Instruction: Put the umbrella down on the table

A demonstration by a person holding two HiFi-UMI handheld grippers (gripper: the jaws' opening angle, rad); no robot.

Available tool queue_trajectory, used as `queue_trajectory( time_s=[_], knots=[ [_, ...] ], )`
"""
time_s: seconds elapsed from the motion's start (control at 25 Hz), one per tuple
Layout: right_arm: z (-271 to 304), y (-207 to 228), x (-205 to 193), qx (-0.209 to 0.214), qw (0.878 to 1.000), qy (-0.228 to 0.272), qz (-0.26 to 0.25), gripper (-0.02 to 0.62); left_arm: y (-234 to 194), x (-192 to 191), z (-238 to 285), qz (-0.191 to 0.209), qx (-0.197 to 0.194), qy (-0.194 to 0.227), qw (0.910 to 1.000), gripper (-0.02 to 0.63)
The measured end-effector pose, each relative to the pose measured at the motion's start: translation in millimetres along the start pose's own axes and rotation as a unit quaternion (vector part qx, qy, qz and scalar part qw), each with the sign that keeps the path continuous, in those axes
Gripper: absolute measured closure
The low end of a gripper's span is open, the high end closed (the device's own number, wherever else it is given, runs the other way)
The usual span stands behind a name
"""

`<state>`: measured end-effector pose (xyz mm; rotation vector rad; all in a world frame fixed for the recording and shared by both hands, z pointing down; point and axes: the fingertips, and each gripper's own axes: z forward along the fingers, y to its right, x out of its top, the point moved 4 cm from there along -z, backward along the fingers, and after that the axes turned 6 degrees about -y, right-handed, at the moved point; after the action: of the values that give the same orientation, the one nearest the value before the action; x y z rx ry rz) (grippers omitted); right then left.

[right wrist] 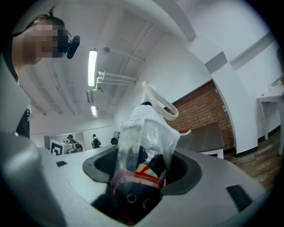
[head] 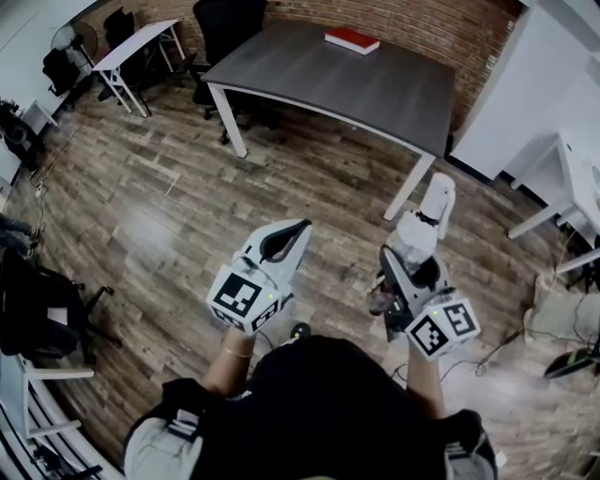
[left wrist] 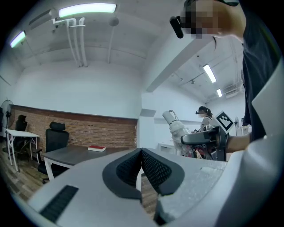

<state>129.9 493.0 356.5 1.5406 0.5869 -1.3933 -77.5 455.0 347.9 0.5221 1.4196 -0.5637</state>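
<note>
The folded umbrella (head: 419, 236), in a clear plastic sleeve with a white handle at its far end, sticks out of my right gripper (head: 410, 269), which is shut on it. In the right gripper view the umbrella (right wrist: 144, 142) fills the gap between the dark pads of my right gripper (right wrist: 142, 167), its red and yellow striped fabric showing through the plastic. My left gripper (head: 284, 242) hangs beside it, shut and empty; its pads meet at the tip (left wrist: 141, 153). The dark grey table (head: 375, 89) stands ahead of both grippers, above the wooden floor.
A red book (head: 352, 39) lies at the table's far edge. A black office chair (head: 230, 23) stands behind the table, a white desk (head: 136, 42) at the far left, white tables (head: 572, 187) at the right. Another dark chair (head: 37, 309) is at my left.
</note>
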Motion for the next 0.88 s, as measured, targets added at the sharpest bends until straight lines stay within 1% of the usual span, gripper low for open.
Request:
queue_trajectory(
  time_s=[0.4,0.64,0.88],
  knots=[
    [12.1,-8.0,1.1,-0.019,1.000,-0.001,0.005,0.307,-19.2,1.8,-1.8,-0.003,-0.016,0.004,0.9999,0.606],
    [22.7,-30.9,-9.5,-0.031,1.000,-0.002,0.005,0.307,-38.7,-6.6,-22.0,-0.004,-0.025,0.007,0.9997,0.606],
    [31.8,-40.0,-13.4,-0.040,0.999,-0.005,0.013,0.307,-54.6,-10.3,-29.6,-0.009,-0.029,0.006,0.9995,0.606]
  ],
)
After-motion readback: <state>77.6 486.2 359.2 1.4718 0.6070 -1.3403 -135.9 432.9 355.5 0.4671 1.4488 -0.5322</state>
